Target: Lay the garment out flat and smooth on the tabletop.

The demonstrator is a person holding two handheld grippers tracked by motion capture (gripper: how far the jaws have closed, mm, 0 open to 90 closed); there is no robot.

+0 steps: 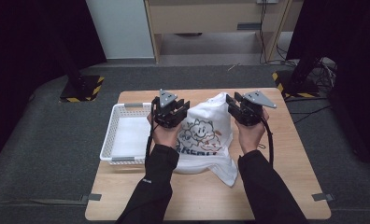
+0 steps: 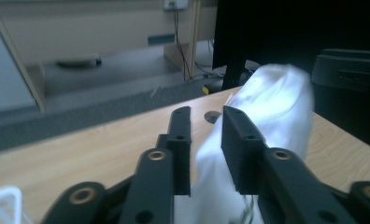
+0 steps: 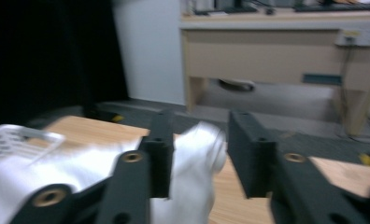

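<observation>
Both forearms reach in from the near edge of the counter (image 1: 286,196), hands raised side by side. Between them a white printed T-shirt (image 1: 206,135) drapes up from the counter. The left gripper (image 1: 170,112) and right gripper (image 1: 241,111) stand spread, cloth between the jaws of each. The gripper views show that cloth hanging loose, not pinched. At the left sits a white basket (image 1: 109,135).

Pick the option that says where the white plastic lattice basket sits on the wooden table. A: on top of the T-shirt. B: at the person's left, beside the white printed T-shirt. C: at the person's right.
B: the high view shows the white plastic lattice basket left of the white printed T-shirt.
</observation>
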